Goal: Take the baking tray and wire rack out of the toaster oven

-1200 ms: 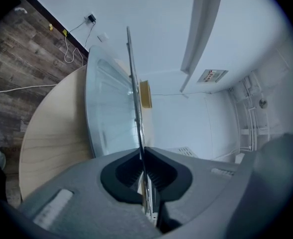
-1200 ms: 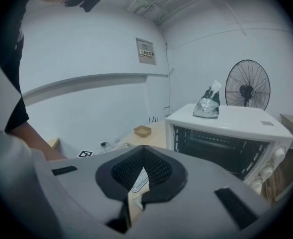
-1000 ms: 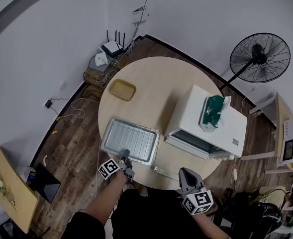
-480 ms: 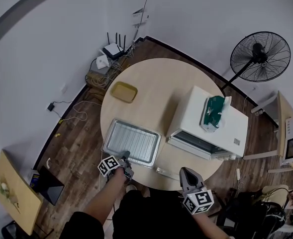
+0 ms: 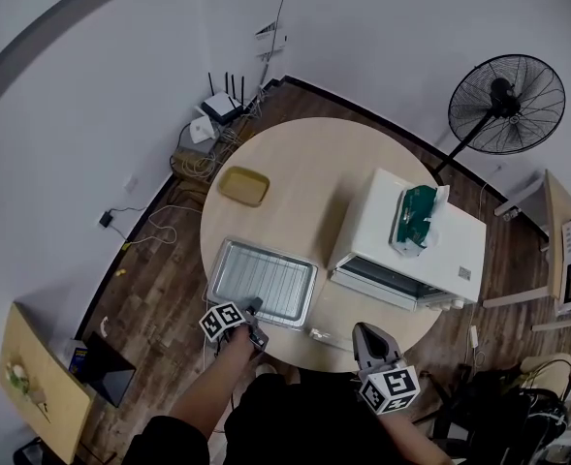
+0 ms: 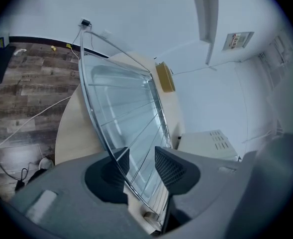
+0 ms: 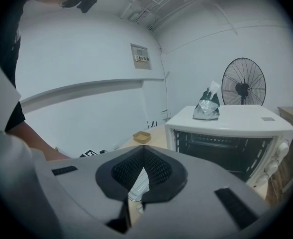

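A silver baking tray [image 5: 262, 282] with the wire rack's bars across it lies flat on the round table, left of the white toaster oven [image 5: 406, 240]. My left gripper [image 5: 253, 310] is at the tray's near edge. In the left gripper view its jaws [image 6: 142, 156] are opening; the tray's rim [image 6: 117, 148] runs between them beside the left pad, with a gap to the right pad. My right gripper [image 5: 367, 337] hovers at the table's near edge, facing the oven's open front [image 7: 226, 151]. It is shut [image 7: 144, 153] on nothing.
On the round wooden table [image 5: 304, 163] a small yellow dish [image 5: 243, 186] sits beyond the tray. A green and white bag [image 5: 416, 216] stands on the oven. A small object [image 5: 324, 337] lies by the near edge. A fan [image 5: 506, 90] and cables [image 5: 203, 148] are on the floor.
The left gripper has tipped a little at the tray's near edge. The tray, the oven and the right gripper keep their places.
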